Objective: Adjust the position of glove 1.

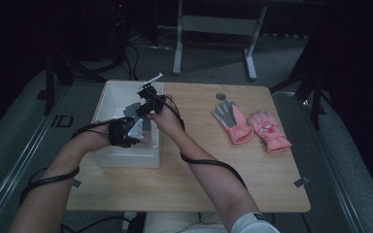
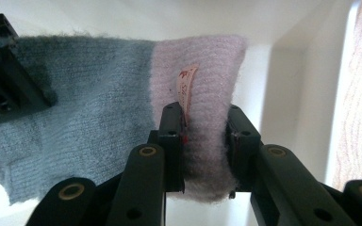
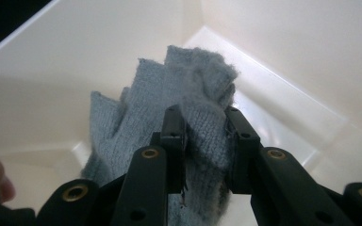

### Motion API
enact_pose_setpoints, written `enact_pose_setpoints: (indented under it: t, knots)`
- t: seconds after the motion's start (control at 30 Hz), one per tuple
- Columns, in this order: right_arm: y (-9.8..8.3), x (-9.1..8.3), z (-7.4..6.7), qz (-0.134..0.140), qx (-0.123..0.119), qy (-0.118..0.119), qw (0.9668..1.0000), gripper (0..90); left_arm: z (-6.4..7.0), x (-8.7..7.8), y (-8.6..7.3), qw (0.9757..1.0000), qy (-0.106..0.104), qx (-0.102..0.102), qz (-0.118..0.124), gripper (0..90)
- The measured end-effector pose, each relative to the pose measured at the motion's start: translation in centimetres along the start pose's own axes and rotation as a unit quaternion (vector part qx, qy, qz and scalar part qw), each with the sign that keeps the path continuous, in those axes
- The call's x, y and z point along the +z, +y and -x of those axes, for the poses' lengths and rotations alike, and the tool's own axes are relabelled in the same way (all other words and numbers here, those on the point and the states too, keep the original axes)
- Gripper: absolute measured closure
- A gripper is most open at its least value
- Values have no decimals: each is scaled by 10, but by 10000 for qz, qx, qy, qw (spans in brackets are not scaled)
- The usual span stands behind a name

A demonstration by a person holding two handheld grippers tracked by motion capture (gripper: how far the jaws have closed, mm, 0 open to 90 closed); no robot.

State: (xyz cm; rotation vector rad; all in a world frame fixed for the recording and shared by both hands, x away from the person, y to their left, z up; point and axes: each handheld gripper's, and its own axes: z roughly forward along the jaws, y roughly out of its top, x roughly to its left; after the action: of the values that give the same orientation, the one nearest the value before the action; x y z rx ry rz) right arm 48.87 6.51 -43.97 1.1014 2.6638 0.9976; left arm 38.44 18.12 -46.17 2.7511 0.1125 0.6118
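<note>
1. Both forearms reach over the white box [image 1: 108,104] on the bench [image 1: 184,174].
2. Left tool [image 2: 205,141] clamps the glove [image 2: 99,122] cuff; right tool [image 3: 205,141] clamps its grey fingers, inside the box.
3. Cuff label [image 2: 186,89]: red print, probably unreadable.

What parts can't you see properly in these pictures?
- Grey and pink knitted glove: its lower end is hidden behind the left gripper in the left gripper view.
- Label on the pink cuff: print too small to read.
- White box floor: covered by hands and the right gripper in the high view.
- Round grey thing on the table: too small to identify.
</note>
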Motion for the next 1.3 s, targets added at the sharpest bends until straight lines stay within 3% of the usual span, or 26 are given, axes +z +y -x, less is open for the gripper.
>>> enact_pose_setpoints:
  t: [0.1, 0.2, 0.27, 0.47, 0.57, 0.67, 0.77, 0.9, 1.03, 1.3]
  knots:
    - [3, 2, 1, -65, 9, -24, 10000, 674, -3, 7, 0, 9999, -63, 21, -83, 719]
    - [4, -1, 4, 67, 20, -58, 10000, 599, -7, 18, 0, 9993, -259, 12, -262, 717]
    - [5, -4, 6, 115, 17, -101, 9999, 594, -11, 26, 1, 9980, -511, -39, -368, 714]
    - [3, -18, 12, 289, 88, 4, 9995, 568, -12, 38, 3, 9970, -544, 13, -558, 694]
    - [3, -27, 13, 387, 65, 14, 9992, 544, -13, 39, 3, 9964, -587, -104, -609, 637]
    - [3, -37, 17, 478, 71, 6, 9988, 520, -14, 31, 2, 9967, -470, -329, -582, 498]
    - [1, -46, 19, 573, 133, 77, 9982, 505, -15, 18, 2, 9972, -278, -589, -380, 447]
    - [-4, -62, 19, 745, 70, 134, 9971, 494, -18, -2, 3, 9967, -161, -776, -182, 431]
    - [-11, -79, 18, 875, 15, 266, 9958, 498, -19, -20, 7, 9947, -18, -1025, 19, 434]
    - [-30, -101, 25, 1019, -61, 358, 9941, 515, -19, -40, 22, 9922, -18, -1180, 412, 439]
